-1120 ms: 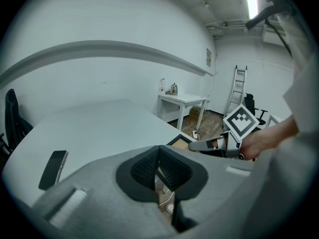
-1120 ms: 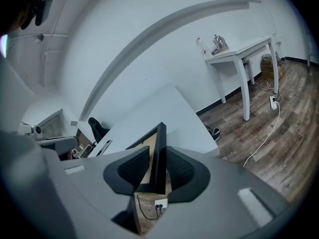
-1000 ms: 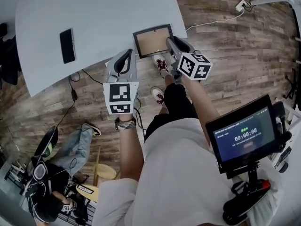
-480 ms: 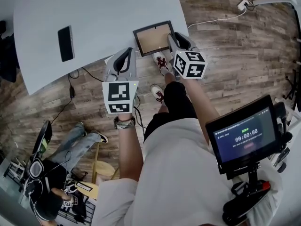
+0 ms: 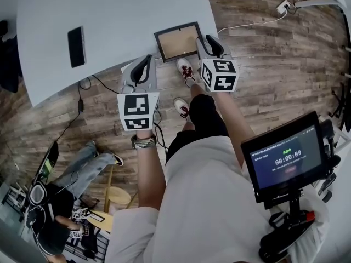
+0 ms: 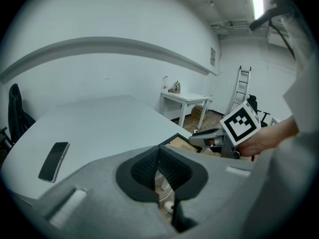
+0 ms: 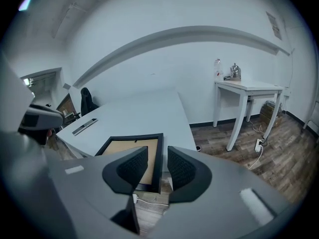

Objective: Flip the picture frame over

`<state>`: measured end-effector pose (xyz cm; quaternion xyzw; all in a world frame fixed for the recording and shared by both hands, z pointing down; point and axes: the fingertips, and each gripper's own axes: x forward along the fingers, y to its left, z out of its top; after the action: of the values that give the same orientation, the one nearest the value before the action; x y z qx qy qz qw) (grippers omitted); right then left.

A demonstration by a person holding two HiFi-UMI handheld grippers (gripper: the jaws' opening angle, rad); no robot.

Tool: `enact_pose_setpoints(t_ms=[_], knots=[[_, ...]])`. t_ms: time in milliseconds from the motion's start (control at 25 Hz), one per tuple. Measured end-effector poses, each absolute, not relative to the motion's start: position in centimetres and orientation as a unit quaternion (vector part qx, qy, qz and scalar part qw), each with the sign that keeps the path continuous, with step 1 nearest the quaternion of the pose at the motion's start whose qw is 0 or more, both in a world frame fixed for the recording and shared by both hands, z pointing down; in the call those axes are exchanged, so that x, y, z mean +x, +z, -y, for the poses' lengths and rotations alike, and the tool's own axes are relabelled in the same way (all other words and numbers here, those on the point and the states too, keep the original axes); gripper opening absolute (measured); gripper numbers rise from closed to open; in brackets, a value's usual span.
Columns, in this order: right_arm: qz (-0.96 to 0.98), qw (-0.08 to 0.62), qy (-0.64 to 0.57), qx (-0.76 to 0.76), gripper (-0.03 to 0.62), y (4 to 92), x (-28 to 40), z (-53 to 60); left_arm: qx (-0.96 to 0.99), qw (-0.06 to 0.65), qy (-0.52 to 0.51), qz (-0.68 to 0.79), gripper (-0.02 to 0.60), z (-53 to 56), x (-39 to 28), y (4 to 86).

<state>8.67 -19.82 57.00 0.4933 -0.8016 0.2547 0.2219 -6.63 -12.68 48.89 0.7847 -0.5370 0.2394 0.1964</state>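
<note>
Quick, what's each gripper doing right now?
Left gripper: closed, empty.
Right gripper: open, jaws just opening, picture frame edge between them, not gripped.

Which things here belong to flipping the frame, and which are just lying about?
Job: picture frame, backing up, at the edge of the table; right gripper, jaws just opened wider, the frame's right edge between them.
Lying about: phone on the table; left gripper, shut and empty; timer screen; power strip on the floor.

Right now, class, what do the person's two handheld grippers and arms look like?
The left gripper and right gripper are grey shells with black ribbed pads. Each carries a white cube with black square markers. A banded bracelet circles the left wrist; the shirt is white.
</note>
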Motion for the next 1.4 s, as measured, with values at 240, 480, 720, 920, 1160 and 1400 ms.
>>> enact_pose_setpoints(t_ms=[240,480,720,920,1160,1400], knots=[[0.808,0.214,0.221,0.502,0.049,54.0,10.0,19.8,0.790,0.188,0.226,0.538,0.003,12.7,-4.9,48.2],[0.821,0.200,0.185,0.501,0.003,49.2,10.8,20.7,0.797,0.170,0.205,0.542,0.003,14.4,-3.8,45.1],[0.843,0.174,0.146,0.488,0.003,43.3,9.4,22.0,0.801,0.135,0.188,0.552,0.003,16.4,-5.0,40.7],[0.865,0.141,0.093,0.473,0.003,36.9,7.7,24.3,0.804,0.084,0.163,0.565,0.003,19.0,-6.3,35.4],[0.887,0.092,0.046,0.449,0.003,28.9,7.4,24.5,0.809,0.019,0.129,0.573,0.003,19.5,-5.5,28.3],[0.903,0.054,-0.003,0.427,0.003,21.7,6.7,22.6,0.802,-0.065,0.104,0.585,0.003,18.7,-6.2,20.5]])
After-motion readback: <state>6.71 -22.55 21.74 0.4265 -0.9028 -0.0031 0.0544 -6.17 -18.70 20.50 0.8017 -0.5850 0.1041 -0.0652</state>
